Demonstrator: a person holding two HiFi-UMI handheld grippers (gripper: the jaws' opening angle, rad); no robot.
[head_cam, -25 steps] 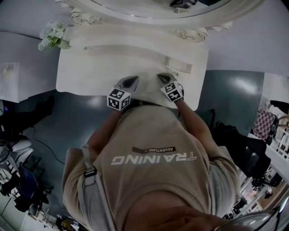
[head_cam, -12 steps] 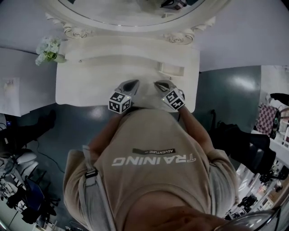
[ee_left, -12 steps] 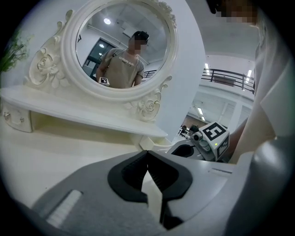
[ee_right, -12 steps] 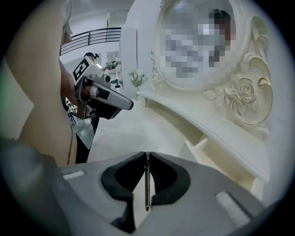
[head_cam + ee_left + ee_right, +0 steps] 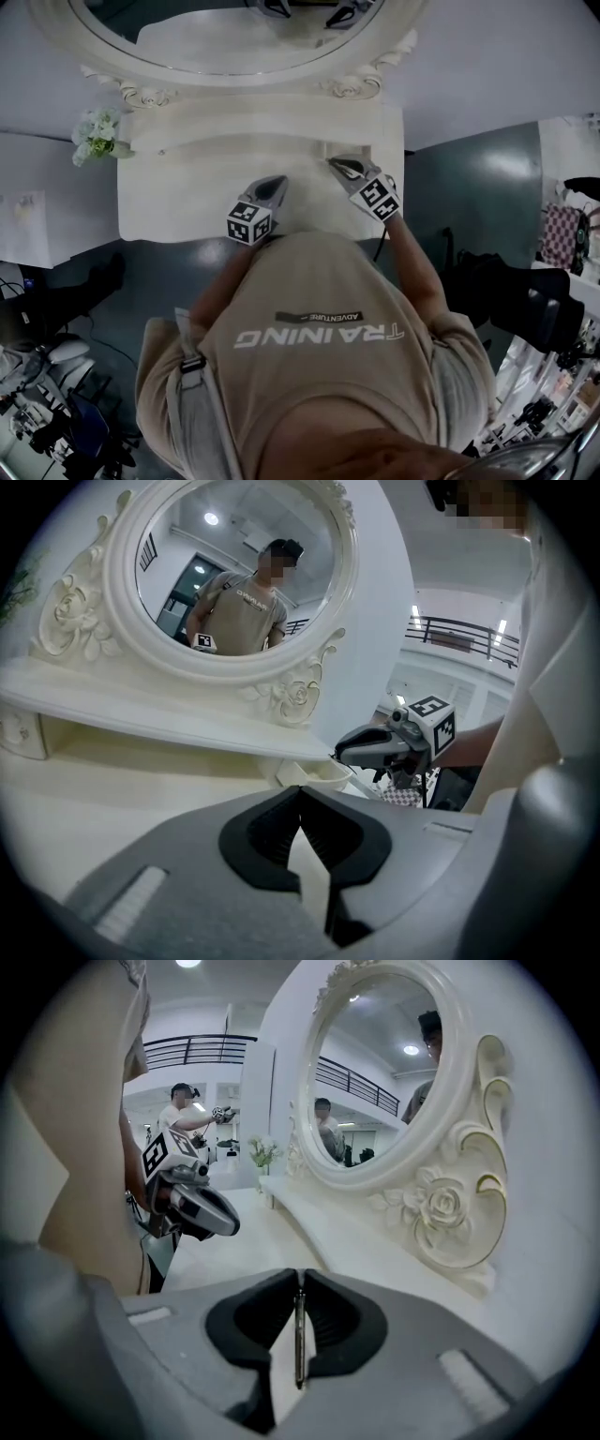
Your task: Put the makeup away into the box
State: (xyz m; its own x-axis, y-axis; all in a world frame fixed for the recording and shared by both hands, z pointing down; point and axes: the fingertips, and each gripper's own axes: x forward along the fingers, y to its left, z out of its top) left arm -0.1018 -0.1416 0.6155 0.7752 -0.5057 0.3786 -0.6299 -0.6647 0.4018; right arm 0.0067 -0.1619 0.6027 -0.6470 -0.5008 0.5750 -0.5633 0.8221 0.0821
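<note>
My right gripper (image 5: 299,1274) is shut on a thin dark makeup stick (image 5: 298,1335) that stands upright between its pads. In the head view this gripper (image 5: 337,163) hangs over the back right of the white dressing table (image 5: 178,202), right by the small white box (image 5: 328,150), which it partly hides. The left gripper view shows the box (image 5: 319,772) under the shelf, with the right gripper's tip (image 5: 342,752) just above its rim. My left gripper (image 5: 278,182) hovers over the table's middle front. Its jaws (image 5: 300,791) meet at the tips with nothing between them.
An oval mirror (image 5: 234,37) in an ornate white frame stands at the back of the table, above a narrow shelf (image 5: 141,714). White flowers (image 5: 97,136) sit at the shelf's left end. The person's body fills the lower head view.
My right gripper has risen and moved toward the back of the table, up to the box. My left gripper has shifted a little forward. The head camera has tilted, showing more mirror.
</note>
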